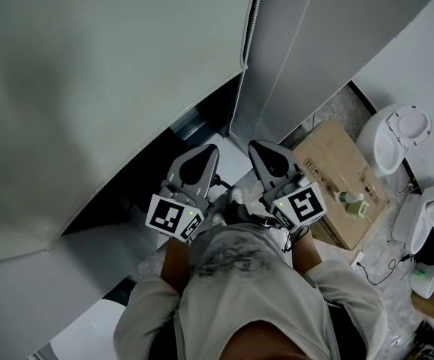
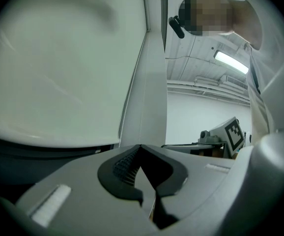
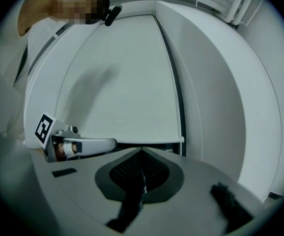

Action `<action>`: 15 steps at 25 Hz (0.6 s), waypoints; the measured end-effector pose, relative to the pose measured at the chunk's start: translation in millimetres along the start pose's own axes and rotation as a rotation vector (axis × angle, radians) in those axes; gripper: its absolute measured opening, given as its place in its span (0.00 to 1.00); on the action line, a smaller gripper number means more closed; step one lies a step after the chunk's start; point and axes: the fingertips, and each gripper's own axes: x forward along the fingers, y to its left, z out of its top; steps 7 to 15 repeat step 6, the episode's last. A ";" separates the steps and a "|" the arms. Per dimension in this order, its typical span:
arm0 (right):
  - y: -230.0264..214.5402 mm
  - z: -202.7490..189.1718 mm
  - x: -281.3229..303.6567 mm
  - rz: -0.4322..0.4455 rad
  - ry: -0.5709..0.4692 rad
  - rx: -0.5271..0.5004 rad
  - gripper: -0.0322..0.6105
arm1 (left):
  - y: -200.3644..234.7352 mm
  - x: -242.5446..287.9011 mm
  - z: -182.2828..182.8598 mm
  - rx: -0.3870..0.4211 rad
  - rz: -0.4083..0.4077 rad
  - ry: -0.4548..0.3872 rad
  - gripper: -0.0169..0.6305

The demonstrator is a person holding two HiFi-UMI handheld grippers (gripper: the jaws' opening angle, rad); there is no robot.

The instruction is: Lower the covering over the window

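An off-white roller blind (image 1: pixel 104 88) fills the upper left of the head view, and its bottom rail (image 1: pixel 149 154) runs slantwise above a dark window opening (image 1: pixel 138 190). A bead chain (image 1: pixel 251 28) hangs along the blind's right edge. My left gripper (image 1: pixel 209 150) and right gripper (image 1: pixel 256 147) point side by side at the window, just below the rail's right end. Both are shut with nothing between the jaws. The left gripper view shows the shut left gripper (image 2: pixel 141 146) under the blind (image 2: pixel 58 73). In the right gripper view the shut right gripper (image 3: pixel 142 150) sits below the blind (image 3: pixel 122 82) and chain (image 3: pixel 183 127).
A cardboard box (image 1: pixel 339 172) with a small green bottle (image 1: pixel 350 199) on it stands to the right. White fixtures (image 1: pixel 394 137) and cables lie on the floor beyond it. A grey wall panel (image 1: pixel 314 36) is right of the blind. The person's torso (image 1: pixel 239 291) fills the bottom.
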 end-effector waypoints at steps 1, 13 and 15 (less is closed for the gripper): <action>-0.7 0.0 0.1 0.001 0.001 0.000 0.07 | 0.1 0.6 0.1 0.000 0.001 0.000 0.03; -3.7 0.6 -2.6 0.004 -0.002 -0.004 0.07 | -2.1 2.9 -0.7 -0.001 0.006 0.004 0.03; -3.7 0.6 -2.6 0.004 -0.002 -0.004 0.07 | -2.1 2.9 -0.7 -0.001 0.006 0.004 0.03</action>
